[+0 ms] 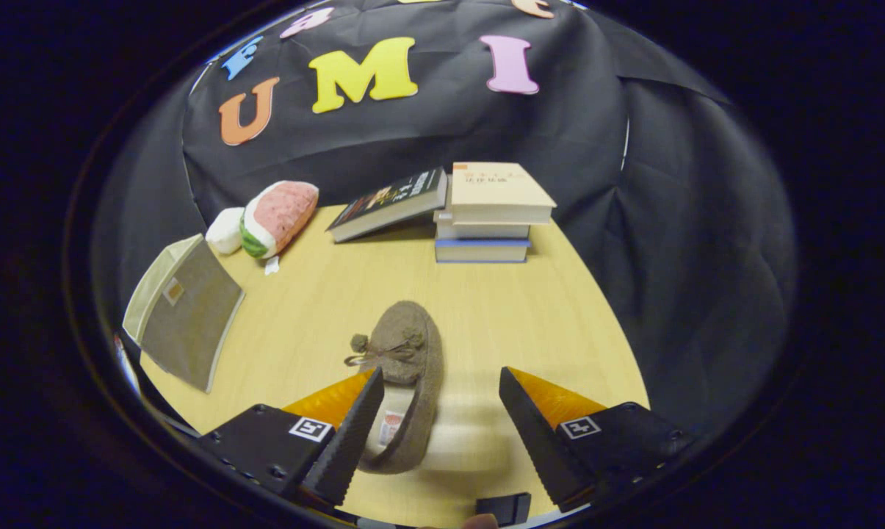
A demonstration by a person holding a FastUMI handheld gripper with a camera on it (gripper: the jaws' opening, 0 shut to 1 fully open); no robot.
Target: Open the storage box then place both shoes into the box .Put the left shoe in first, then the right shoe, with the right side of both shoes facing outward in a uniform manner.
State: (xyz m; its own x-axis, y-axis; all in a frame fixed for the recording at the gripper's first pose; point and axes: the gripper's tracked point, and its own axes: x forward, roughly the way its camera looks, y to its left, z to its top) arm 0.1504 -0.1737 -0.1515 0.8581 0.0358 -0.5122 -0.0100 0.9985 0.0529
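tongs (438, 419) wide open above table (501, 316), brown shoe (405, 382) beside left finger.

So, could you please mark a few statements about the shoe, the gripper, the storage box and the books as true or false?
1. The gripper is open, its fingers spread apart. True.
2. The brown shoe is clamped between both fingers. False: it lies on the table, its heel end beside one finger, and the other finger is well clear of it.
3. The shoe's toe points away from the gripper, toward the books. True.
4. The storage box stands right behind the stack of books. False: it sits off to the side, near the watermelon plush toy.
5. One book leans tilted against the stack. True.
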